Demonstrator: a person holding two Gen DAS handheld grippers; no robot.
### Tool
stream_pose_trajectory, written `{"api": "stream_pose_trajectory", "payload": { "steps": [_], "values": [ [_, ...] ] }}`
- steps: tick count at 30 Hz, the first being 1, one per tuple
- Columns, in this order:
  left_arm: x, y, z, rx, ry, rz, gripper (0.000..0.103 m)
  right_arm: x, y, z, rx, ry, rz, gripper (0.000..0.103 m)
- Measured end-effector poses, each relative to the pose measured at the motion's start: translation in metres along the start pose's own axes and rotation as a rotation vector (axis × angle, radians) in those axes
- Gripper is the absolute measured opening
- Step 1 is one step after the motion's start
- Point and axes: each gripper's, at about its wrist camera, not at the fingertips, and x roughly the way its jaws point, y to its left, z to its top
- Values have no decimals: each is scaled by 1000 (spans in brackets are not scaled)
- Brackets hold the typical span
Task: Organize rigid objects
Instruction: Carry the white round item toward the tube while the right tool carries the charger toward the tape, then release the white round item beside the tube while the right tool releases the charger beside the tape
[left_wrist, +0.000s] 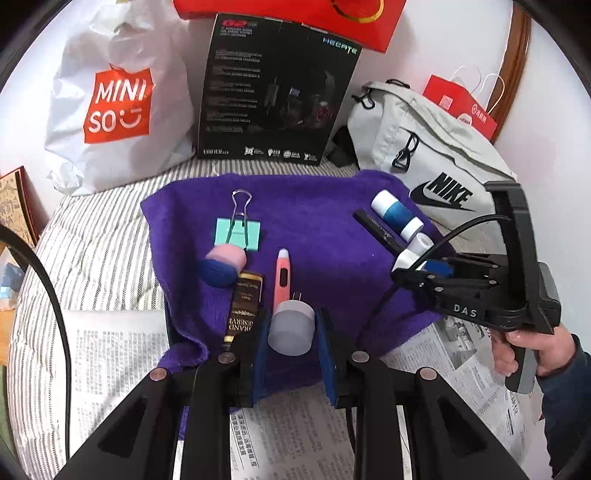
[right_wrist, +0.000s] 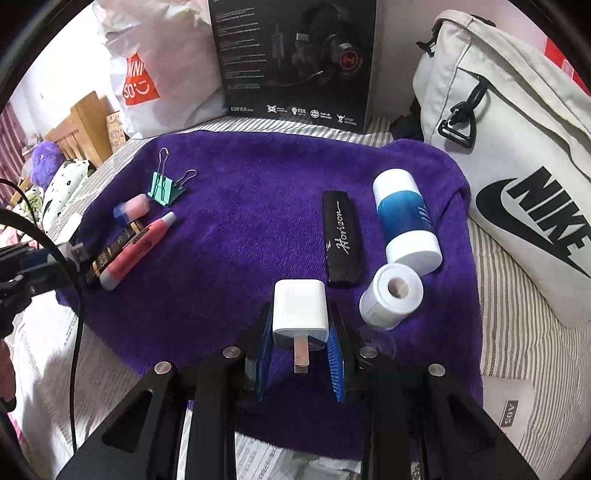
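White square plastic charger plug sits clenched in the right gripper, above the purple towel.
Left gripper, jaws spread, brackets a pale round night-light plug on the towel's near edge; lower the charger flat, beside the black flat case.

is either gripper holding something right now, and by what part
The right gripper holds a white plug adapter by its two side faces, prongs toward the camera. The left gripper brackets a round night-light plug, but contact cannot be told.

We see a striped bedcover under a purple towel. At the pale wall stand a Miniso bag, a headset box and a Nike bag. Wooden furniture sits far left.
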Motion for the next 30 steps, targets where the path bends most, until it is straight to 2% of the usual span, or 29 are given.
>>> {"api": "stream_pose_trajectory", "payload": {
  "steps": [10, 13, 19, 23, 26, 30],
  "values": [
    [-3, 3, 0, -5, 6, -3, 24, 4, 5, 1, -41, 12, -14, 27],
    [-1, 5, -2, -6, 32, 1, 24, 3, 5, 1, -47, 23, -11, 27],
    [4, 12, -6, -25, 52, -4, 22, 1, 4, -1, -51, 39, 9, 39],
    [7, 11, -4, -4, 74, 15, 22, -2, 4, -2, -57, 44, 11, 40],
    [14, 8, -4, 39, 137, 31, 22, -6, 3, 0, -56, 36, 15, 42],
    [18, 6, -1, 63, 155, 41, 22, -11, 4, 2, -56, 16, 26, 44]
  ]
}}
